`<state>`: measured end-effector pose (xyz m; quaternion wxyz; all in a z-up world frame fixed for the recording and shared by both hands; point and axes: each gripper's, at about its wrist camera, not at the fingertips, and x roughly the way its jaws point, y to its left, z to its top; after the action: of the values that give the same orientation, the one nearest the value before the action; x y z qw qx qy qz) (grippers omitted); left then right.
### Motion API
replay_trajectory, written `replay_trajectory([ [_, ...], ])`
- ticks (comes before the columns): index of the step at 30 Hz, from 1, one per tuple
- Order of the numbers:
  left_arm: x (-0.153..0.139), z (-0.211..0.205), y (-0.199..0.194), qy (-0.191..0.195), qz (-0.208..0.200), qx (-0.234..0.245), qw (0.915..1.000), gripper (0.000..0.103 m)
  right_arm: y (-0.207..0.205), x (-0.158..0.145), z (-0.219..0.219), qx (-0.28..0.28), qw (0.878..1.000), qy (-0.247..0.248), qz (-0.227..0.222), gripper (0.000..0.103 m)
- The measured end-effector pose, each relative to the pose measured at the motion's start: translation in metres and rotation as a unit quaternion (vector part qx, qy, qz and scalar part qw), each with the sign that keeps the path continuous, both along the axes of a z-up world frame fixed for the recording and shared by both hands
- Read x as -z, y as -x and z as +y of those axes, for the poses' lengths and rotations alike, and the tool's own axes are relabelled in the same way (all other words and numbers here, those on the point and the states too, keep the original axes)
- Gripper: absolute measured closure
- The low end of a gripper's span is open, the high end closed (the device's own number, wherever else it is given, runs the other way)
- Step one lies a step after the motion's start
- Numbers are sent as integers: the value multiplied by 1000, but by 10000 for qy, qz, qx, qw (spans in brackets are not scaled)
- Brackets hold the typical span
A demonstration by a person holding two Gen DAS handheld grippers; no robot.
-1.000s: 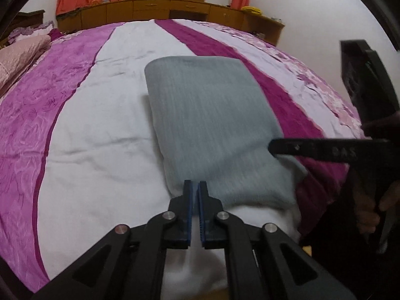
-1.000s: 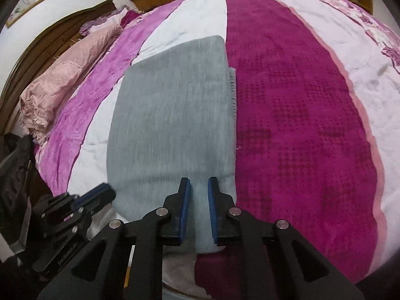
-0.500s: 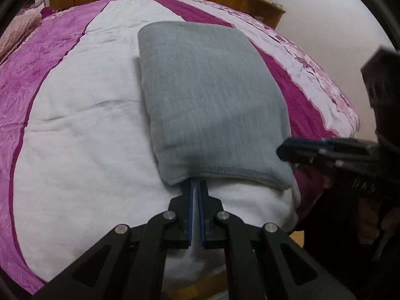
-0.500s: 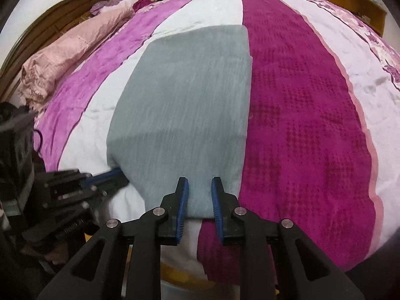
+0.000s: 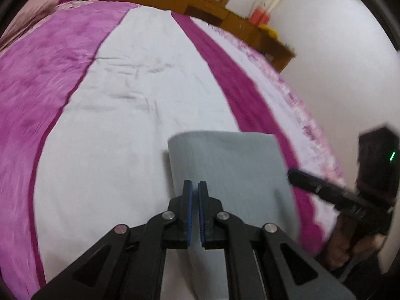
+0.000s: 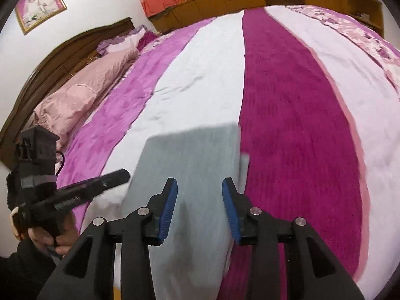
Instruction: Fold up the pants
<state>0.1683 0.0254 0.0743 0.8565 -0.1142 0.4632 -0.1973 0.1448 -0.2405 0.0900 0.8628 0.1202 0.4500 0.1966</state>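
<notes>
Pants [image 5: 230,170] lie as a grey folded rectangle at the near edge of the bed [image 5: 130,115], mostly on the white stripe, with their right side along the dark magenta stripe. The long axis runs straight away from you, toward the far side of the bed, and the near end passes under both claws and hangs over the bed edge.

Your left claw [image 5: 195,215] has its blue pads almost together with only a thin slit between them. Grey cloth shows beyond the tips and below them, but you cannot tell from either view whether any fabric is actually pinched in that slit. It sits over the left part of the near end.

Your right claw [image 6: 200,210] stands wide apart, holding nothing, with the grey cloth showing between its fingers. It hovers over the right part of the near end, close to the magenta stripe.

Both claws are at the same short end, side by side, so neither is clearly nearer. Any further fold would likely carry this near end forward along the long axis onto the far end. For that, your right claw would first need to close on the hem.
</notes>
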Motion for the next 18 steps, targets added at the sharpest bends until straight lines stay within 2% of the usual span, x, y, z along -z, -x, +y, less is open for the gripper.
replay_trajectory([
  [3, 16, -3, -20, -148, 16, 2, 9999, 100, -32, 16, -7, -5, 9999, -78, 79, 73],
  [4, 18, -2, -24, -235, -29, -38, 9997, 95, -38, 22, -10, 69, 9999, -47, 117, 73],
  [5, 19, -1, -26, -514, -129, -142, 9985, 87, -47, 30, -19, 220, 9996, 74, 190, 73],
  [6, 22, -2, -29, -938, -211, -242, 9951, 87, -53, 33, -18, 276, 9994, 36, 225, 72],
  [7, 27, -4, -31, -1382, -183, -275, 9899, 92, -56, 40, -31, 368, 9988, -171, 266, 69],
  [8, 32, -3, -32, -1447, -141, -153, 9893, 92, -57, 45, -38, 457, 9980, -299, 326, 63],
  [9, 32, 2, -32, -1316, -150, -107, 9911, 92, -60, 50, -50, 610, 9956, -517, 493, 62],
  [10, 30, 7, -35, -1090, -80, -95, 9940, 93, -62, 52, -57, 670, 9936, -700, 580, 57],
  [11, 25, 13, -41, -649, 75, -45, 9979, 87, -64, 54, -63, 724, 9906, -921, 708, 46],
  [12, 19, 16, -45, -247, 115, 29, 9996, 85, -65, 54, -67, 716, 9870, -1160, 850, 39],
  [14, 15, 23, -54, 505, 213, 298, 9981, 78, -66, 56, -69, 558, 9721, -2038, 1016, 12],
  [15, 22, 28, -59, 882, 466, 377, 9943, 76, -67, 61, -71, 500, 9607, -2495, 1111, 9],
  [16, 36, 36, -65, 1412, 837, 370, 9857, 73, -68, 66, -71, 493, 9510, -2789, 1241, 8],
  [17, 51, 45, -70, 1927, 1202, 284, 9735, 70, -69, 75, -71, 515, 9408, -3046, 1397, 8],
  [18, 67, 54, -74, 2411, 1498, 177, 9587, 70, -70, 80, -72, 560, 9372, -3137, 1420, 8],
])
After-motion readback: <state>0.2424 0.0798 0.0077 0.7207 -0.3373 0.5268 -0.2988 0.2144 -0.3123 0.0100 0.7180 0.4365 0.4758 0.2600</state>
